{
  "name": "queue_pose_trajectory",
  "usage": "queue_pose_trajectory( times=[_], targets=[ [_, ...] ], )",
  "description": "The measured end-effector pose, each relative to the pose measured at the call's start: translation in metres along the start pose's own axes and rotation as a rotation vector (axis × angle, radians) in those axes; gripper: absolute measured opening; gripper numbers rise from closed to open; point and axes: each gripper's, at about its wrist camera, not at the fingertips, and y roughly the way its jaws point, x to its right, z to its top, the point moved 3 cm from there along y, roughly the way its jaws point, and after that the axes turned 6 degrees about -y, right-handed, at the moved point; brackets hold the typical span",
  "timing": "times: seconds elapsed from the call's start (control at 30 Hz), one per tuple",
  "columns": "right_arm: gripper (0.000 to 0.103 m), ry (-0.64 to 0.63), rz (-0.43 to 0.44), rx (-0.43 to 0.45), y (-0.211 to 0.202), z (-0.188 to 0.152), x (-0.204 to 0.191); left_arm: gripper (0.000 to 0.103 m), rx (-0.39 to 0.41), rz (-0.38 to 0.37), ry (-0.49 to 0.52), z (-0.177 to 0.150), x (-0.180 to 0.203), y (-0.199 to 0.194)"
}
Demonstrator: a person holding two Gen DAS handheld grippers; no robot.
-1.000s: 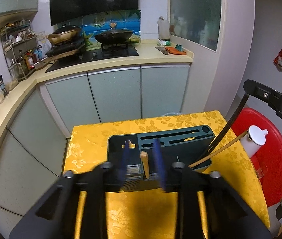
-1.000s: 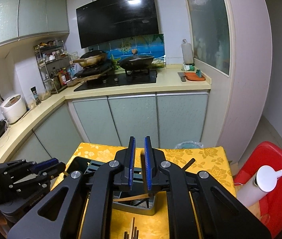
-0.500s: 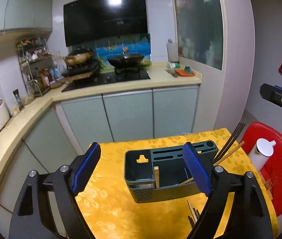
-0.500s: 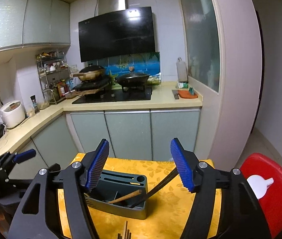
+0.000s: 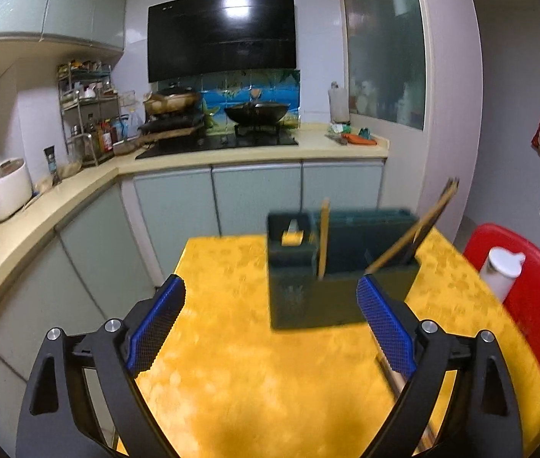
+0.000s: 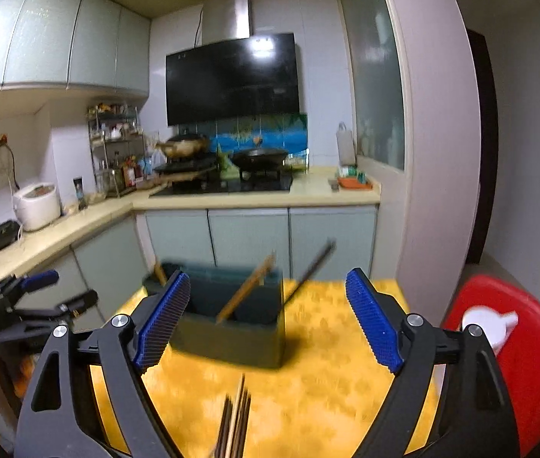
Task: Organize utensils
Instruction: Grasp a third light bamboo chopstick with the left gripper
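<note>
Both hand-held grippers are empty, jaws apart & opening: left hand-held gripper [image 5: 270, 328], right hand-held gripper [image 6: 266, 320]. Dark green plastic utensil holder [image 6: 231, 328] stands upright on the yellow tabletop [image 5: 250, 381], w/ wood and dark chopsticks leaning in it. Loose chopsticks [image 6: 236, 420] lie flat on the cloth just in front of the holder. Next step, prob: pick the loose bundle. Come in low, pinch mid-length so the thin, smooth sticks don't fan or slip; blue ribbed pads [image 6: 163, 320] should help.
</note>
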Motion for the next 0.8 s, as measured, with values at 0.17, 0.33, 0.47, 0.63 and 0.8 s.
queue_pose_trajectory(
  times=[0.17, 0.33, 0.47, 0.63, 0.8],
  targets=[
    [0.081, -0.024, -0.025, -0.056, -0.006, -0.063, -0.011, 0.088, -0.018, 0.021, 0.034, -0.058, -0.008, -0.006],
    [0.081, -0.022, -0.028, -0.123, -0.012, -0.109, -0.017, 0.089, -0.086, -0.012, 0.053, -0.121, -0.001, -0.013],
    [0.081, -0.027, -0.033, -0.146, -0.017, -0.129, -0.021, 0.089, -0.110, -0.044, 0.083, -0.156, 0.015, -0.023],
    [0.081, -0.014, -0.026, -0.168, -0.022, -0.147, -0.023, 0.089, -0.166, -0.113, 0.095, -0.188, 0.033, -0.038],
    [0.081, 0.004, -0.027, -0.192, -0.023, -0.160, -0.019, 0.088, -0.238, -0.195, 0.132, -0.212, 0.052, -0.050]
  ],
)
